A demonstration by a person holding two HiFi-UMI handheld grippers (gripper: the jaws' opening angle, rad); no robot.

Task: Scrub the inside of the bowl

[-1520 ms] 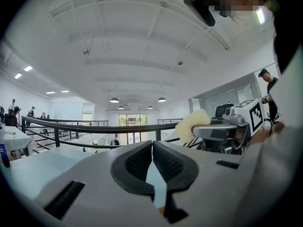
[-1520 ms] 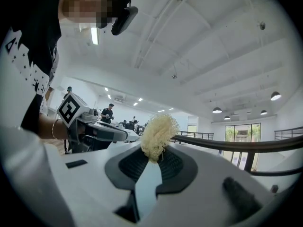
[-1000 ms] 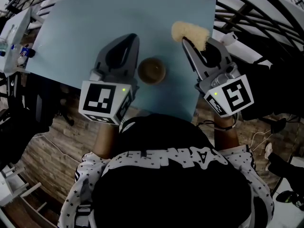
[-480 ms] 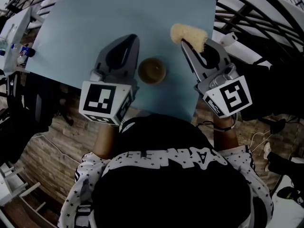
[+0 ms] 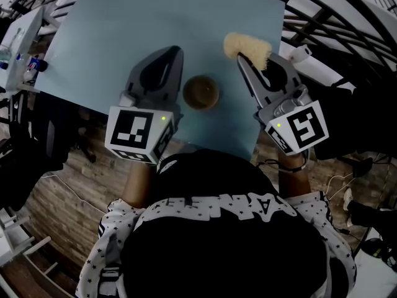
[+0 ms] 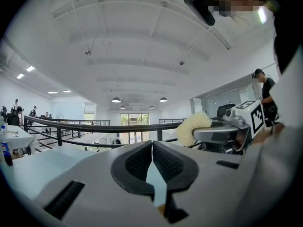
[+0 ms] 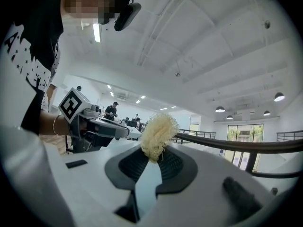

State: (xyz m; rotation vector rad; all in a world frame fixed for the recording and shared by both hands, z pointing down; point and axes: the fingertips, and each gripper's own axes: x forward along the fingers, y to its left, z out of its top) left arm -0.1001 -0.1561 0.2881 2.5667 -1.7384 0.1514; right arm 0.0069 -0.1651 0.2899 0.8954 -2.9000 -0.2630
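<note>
Head view: the brown bowl [image 5: 200, 92] stands upright on the pale blue bench [image 5: 111, 36], between the two grippers, just beside the left one. Nothing material has moved in the last second. The right hand-held gripper [image 5: 242, 58] keeps the yellow scrubber [image 5: 248, 46] beyond the bowl, clear of it, so scrubbing is judged not begun.

Left gripper view: the left hand-held gripper [image 6: 152, 143] is clenched on nothing.

Right gripper view: jaws clamp the fibrous scrubber [image 7: 157, 134].

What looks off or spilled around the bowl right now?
Nothing stands out. The bowl sits upright on the table, and no spill shows around it. The right gripper is shut on the scrubber; the left gripper is shut and empty.
</note>
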